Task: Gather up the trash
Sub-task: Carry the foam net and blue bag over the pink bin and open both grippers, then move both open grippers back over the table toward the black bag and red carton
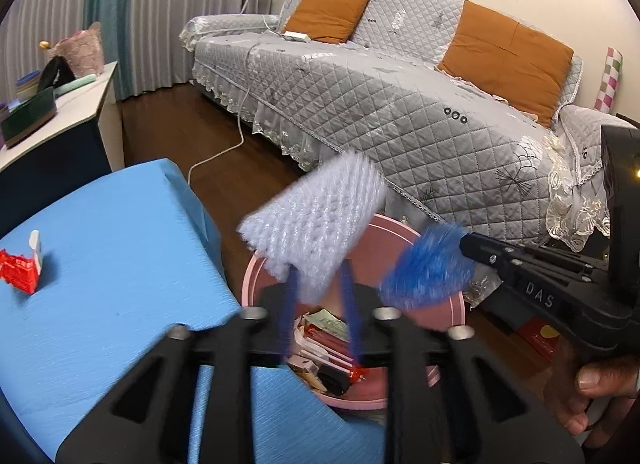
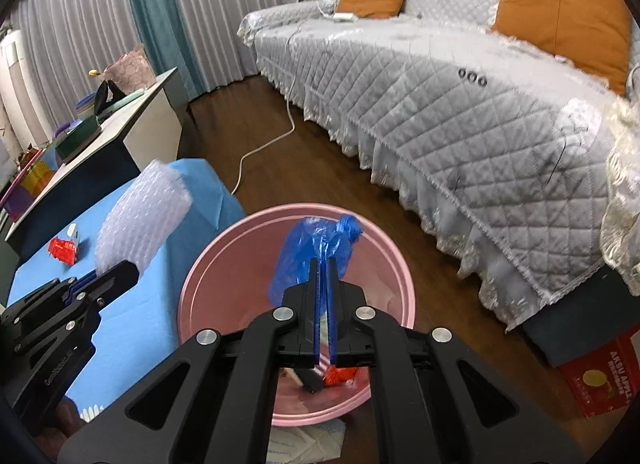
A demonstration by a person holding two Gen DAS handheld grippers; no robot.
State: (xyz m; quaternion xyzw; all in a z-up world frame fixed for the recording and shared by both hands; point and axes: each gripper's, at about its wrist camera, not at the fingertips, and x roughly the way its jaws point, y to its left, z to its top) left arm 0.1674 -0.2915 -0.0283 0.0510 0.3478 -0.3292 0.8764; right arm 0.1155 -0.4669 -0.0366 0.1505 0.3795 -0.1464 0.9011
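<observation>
Left gripper (image 1: 320, 272): parted, bubble wrap (image 1: 316, 220) loose between fingers.
Right gripper (image 2: 325, 264): clamped on blue plastic bag (image 2: 312, 252).
Pink bin (image 2: 224, 264): beneath both.

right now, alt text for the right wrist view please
The right gripper, fingers shut on a crumpled blue plastic bag, hangs over a round pink plastic bin holding trash. At left, a clear bubble-wrap sheet sits above a blue-covered table.
</observation>
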